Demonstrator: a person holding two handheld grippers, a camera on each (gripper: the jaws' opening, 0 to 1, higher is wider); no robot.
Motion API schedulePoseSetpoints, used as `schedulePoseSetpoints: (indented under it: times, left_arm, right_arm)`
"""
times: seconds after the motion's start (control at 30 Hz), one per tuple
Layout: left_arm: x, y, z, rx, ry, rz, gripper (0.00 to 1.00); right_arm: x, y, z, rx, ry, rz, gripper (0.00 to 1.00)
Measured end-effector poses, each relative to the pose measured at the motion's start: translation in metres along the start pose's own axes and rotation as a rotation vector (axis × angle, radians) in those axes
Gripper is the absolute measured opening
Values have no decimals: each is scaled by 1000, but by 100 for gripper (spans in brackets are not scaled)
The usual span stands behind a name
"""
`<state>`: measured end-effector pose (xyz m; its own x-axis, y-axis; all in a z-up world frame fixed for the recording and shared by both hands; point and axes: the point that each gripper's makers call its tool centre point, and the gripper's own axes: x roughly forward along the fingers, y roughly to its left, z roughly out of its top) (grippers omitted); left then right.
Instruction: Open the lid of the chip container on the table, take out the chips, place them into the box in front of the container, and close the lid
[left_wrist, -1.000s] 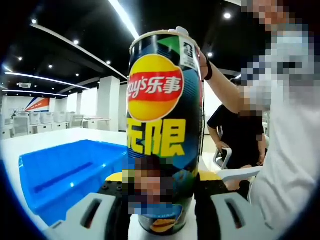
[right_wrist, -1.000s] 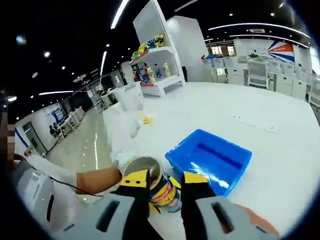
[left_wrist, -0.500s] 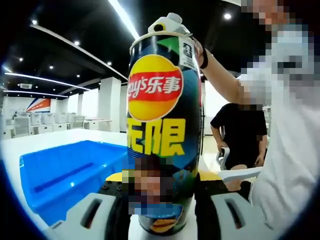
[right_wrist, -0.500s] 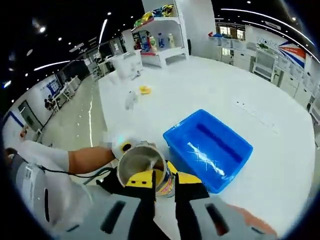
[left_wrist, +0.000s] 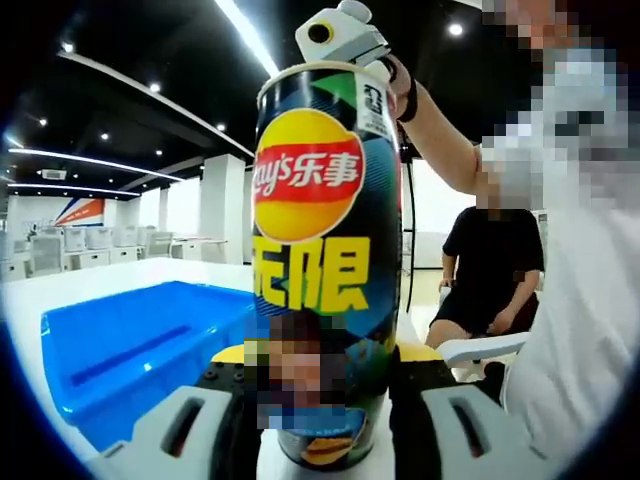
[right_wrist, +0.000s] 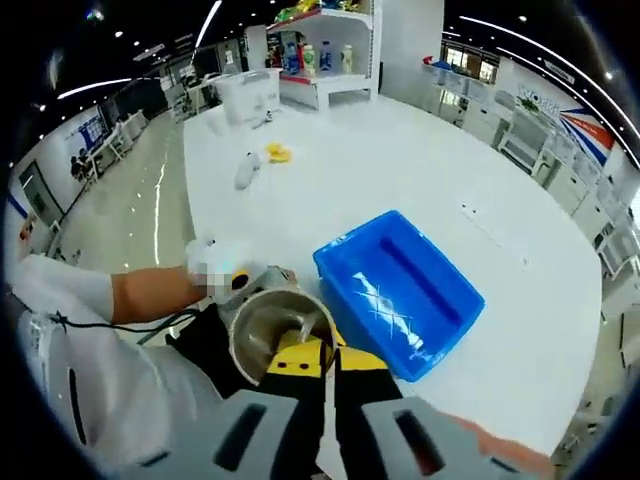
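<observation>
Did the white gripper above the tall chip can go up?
Yes. In the left gripper view the right gripper has risen clear above the tall black-and-yellow chip can, whose rim stays put.

I count one chip container (left_wrist: 325, 260), standing upright, its open mouth toward my right camera. One blue box (right_wrist: 398, 292) sits beside it on one white table (right_wrist: 400, 170). I have two hand-held grippers: my left one (left_wrist: 322, 400) and my right one (right_wrist: 318, 362). Two small objects lie far off on the table, one yellow (right_wrist: 277, 152), one pale (right_wrist: 246, 172).
</observation>
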<state>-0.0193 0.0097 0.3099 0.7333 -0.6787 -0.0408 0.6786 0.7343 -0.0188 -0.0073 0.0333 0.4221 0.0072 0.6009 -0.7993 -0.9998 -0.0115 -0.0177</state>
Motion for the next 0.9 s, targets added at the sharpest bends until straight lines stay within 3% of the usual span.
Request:
schedulePoseSetpoints:
  times: [0.23,0.4,0.43,0.5,0.53,0.7,0.73,0.8,0.9]
  left_arm:
    - [1,-1,1,17,8,36,49]
    - [-1,7,3,86,45,113,49]
    - [-3,10,3,116,62,136,49]
    - [-7,12,4,158,84,157,49]
    - [-9,13,4,179,102,169,49]
    - [-21,21,5,314,191,237,49]
    - [-23,22,5,332,205,247,49]
    - [-29,25,8,376,241,273,49]
    - [-38,28,11,421,283,300,49]
  right_arm:
    - [-2,2,-3,-85,3,-28,0]
    - [-6,0,-4,-130,-21,-45,0]
    - [-6,0,-1,-187,-44,-43,0]
    - [-8,0,-5,-175,-46,-53,0]
    - [-9,0,-4,-216,-63,-51,0]
    - [-10,2,-9,-252,-104,-58,0]
    - [-9,4,-5,-303,-142,-51,0]
    - [-10,3,-9,-296,-157,-59,0]
    - [-9,3,-6,-352,-215,-74,0]
